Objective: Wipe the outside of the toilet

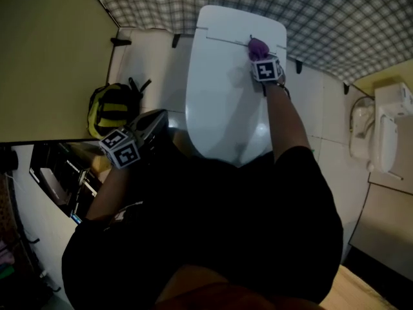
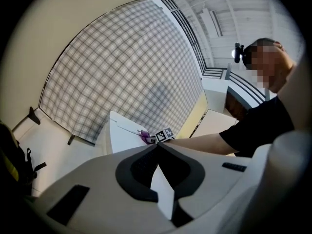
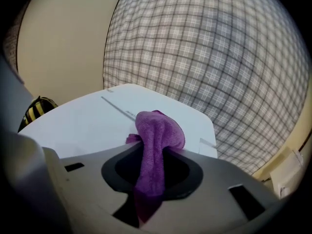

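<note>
The white toilet (image 1: 226, 95) has its lid down in the middle of the head view. My right gripper (image 1: 263, 55) is at the back of the lid, near the hinge, shut on a purple cloth (image 1: 258, 46). In the right gripper view the cloth (image 3: 157, 135) bulges out between the jaws of that gripper (image 3: 153, 150) and rests against the lid (image 3: 92, 123). My left gripper (image 1: 147, 126) hangs off the toilet's left side, away from it. Its jaws meet at the tips with nothing held (image 2: 157, 146). The lid (image 2: 124, 133) and the cloth (image 2: 145, 136) show beyond it.
A yellow and black backpack (image 1: 113, 108) lies on the white floor left of the toilet. A checked wall (image 1: 335, 18) stands behind it. A white fixture (image 1: 387, 131) hangs at the right. Dark shelving (image 1: 58, 179) is at the lower left.
</note>
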{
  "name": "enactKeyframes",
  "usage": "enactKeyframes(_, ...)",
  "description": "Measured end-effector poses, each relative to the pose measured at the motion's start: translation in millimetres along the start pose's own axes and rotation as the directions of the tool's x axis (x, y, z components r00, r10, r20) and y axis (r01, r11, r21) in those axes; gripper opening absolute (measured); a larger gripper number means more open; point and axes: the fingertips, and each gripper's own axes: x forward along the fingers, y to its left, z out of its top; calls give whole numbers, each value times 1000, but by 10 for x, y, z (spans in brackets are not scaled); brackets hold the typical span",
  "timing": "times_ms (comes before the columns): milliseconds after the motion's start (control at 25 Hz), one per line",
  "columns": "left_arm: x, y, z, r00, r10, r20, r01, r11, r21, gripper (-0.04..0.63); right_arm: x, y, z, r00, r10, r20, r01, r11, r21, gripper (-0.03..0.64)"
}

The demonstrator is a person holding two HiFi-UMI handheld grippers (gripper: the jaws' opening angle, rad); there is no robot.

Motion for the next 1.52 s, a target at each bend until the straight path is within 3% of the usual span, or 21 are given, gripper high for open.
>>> enactKeyframes(280,-159,-211,-169,1000,-12,-17,13,998,66,0,-597,498,-577,999,46,-20,-46,999,-27,98)
enactKeyframes(480,-297,-255,-223,999,-33,-4,33,999,32,0,-993,848,-978,996,70,-48,-72,996,-47,98)
enactKeyframes(880,-471,-505,-594,990,-85,-116,98,989,112,0,-1703,1397,-1633,997,74,-31,-76,994,-75,98)
enactKeyframes(1520,-784,-796,-904,970,-177,-168,199,972,123,0,-2695,2154,-2646,995,83,-52,-84,996,-31,98)
